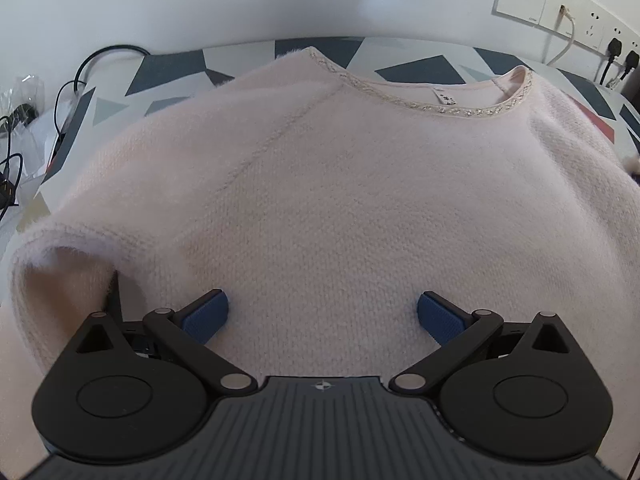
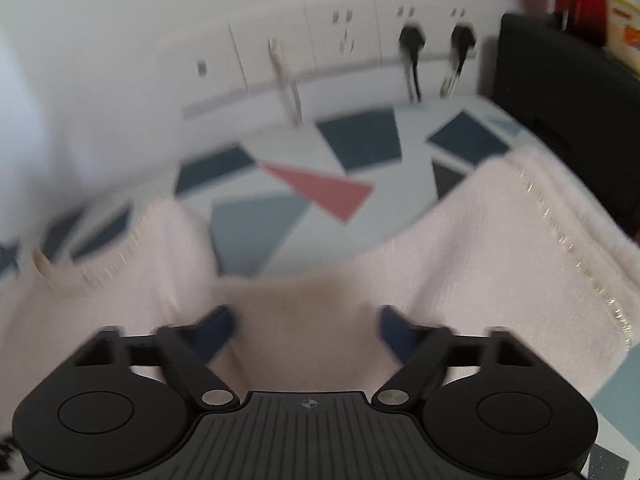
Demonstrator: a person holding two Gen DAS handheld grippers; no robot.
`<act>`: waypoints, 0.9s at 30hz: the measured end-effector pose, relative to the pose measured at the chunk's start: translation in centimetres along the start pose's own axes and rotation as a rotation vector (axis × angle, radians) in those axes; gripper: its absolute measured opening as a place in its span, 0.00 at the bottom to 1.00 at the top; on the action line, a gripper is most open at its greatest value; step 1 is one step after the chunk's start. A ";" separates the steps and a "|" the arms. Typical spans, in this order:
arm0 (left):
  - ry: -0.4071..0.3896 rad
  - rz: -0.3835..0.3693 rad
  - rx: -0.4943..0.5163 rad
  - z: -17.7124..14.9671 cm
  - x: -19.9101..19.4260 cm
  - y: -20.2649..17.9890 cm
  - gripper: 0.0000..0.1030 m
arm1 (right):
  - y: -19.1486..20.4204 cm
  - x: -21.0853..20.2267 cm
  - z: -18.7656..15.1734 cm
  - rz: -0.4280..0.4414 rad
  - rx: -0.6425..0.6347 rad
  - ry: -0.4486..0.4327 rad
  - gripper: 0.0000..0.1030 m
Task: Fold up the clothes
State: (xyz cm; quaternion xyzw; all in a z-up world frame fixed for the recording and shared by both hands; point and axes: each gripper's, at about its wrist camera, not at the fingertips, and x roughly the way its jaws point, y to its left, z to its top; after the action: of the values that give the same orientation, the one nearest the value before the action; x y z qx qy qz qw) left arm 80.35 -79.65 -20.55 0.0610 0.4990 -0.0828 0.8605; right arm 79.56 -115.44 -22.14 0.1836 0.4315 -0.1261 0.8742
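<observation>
A pale pink fluffy sweater [image 1: 340, 180] lies spread on the patterned table, its beaded neckline [image 1: 440, 108] at the far side. My left gripper [image 1: 322, 316] hovers low over the sweater's near part, open wide, blue pads [image 1: 206, 316] apart and nothing pinched. At the left a sleeve edge [image 1: 60, 264] is folded over. In the blurred right wrist view, the sweater [image 2: 500, 240] sags between two raised parts with beaded trim [image 2: 560, 232]. My right gripper [image 2: 306, 332] is down at the fabric with a soft ridge of it between the jaws; the pads stand apart from it.
The geometric tablecloth [image 2: 280, 208] in grey, navy and red shows beyond the sweater. Wall sockets with plugs [image 2: 412, 40] and a white cable [image 1: 568, 36] line the back wall. Black cables and plastic bags [image 1: 24, 120] sit at the left, a black box [image 2: 568, 100] at the right.
</observation>
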 end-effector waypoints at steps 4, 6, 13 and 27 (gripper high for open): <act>-0.003 -0.003 0.003 -0.1 0.0 0.0 1.00 | -2.2 0.5 0.1 0.058 0.118 -0.047 0.15; 0.000 -0.004 -0.002 -0.1 0.1 0.1 1.00 | -3.7 0.7 0.8 0.038 0.181 -0.084 0.09; 0.011 0.002 -0.024 0.2 0.2 0.1 1.00 | -10.1 0.1 3.9 -0.139 0.372 -0.275 0.08; -0.008 0.001 -0.019 0.0 0.2 0.2 1.00 | 1.4 -0.4 1.1 0.188 0.055 -0.129 0.72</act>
State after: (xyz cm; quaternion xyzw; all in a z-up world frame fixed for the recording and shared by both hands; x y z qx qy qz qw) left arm 80.50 -79.43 -20.76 0.0529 0.4961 -0.0781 0.8631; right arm 80.67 -114.61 -20.86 0.2389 0.3517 -0.0668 0.9026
